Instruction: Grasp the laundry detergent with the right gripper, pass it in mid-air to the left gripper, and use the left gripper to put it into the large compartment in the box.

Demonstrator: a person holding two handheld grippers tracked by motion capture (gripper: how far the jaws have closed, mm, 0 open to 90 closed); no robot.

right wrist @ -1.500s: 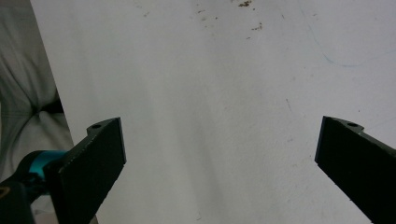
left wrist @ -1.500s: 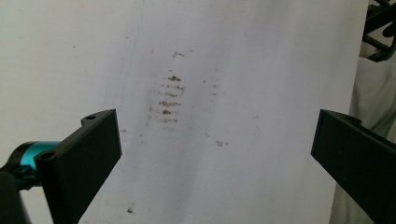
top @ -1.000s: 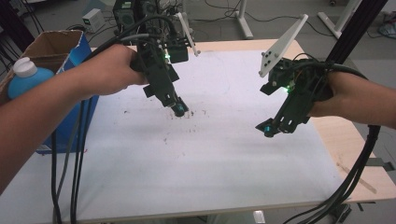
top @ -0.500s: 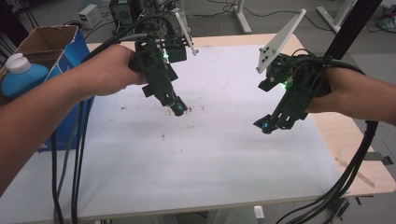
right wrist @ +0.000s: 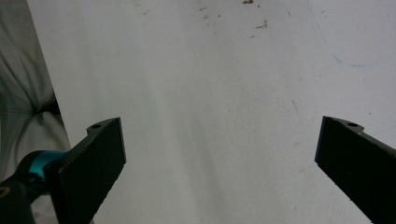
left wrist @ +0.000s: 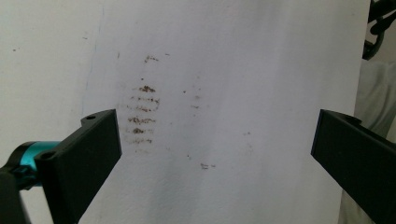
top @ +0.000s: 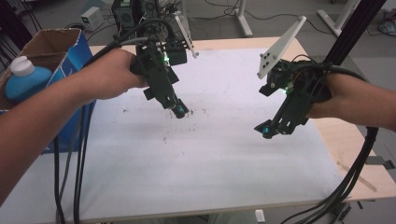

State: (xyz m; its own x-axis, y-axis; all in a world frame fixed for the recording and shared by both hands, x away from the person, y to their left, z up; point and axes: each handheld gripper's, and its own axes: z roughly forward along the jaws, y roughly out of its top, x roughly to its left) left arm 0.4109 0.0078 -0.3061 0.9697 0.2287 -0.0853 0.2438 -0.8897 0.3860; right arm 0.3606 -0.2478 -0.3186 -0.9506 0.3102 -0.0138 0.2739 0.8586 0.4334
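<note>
Two hand-held grippers hover over a white sheet [top: 210, 158] that covers the table. My left gripper [top: 180, 111] points down at the sheet's middle, just above a patch of brown smudges [top: 205, 112]. In the left gripper view the left gripper [left wrist: 217, 126] is open wide, with the brown smudges [left wrist: 140, 112] on the bare sheet between its jaws. My right gripper [top: 268, 132] hangs over the right part of the sheet, tilted down and to the left. Seen in its own view, the right gripper [right wrist: 219, 126] is open, with nothing between its jaws.
A blue box [top: 70, 46] stands at the table's left edge with a blue bottle [top: 25, 79] in it. Black cables [top: 70, 177] trail off the front left, and more cables [top: 355, 177] off the right. Bare wood [top: 355, 154] shows at the right edge. Electronics [top: 126, 11] stand behind the table.
</note>
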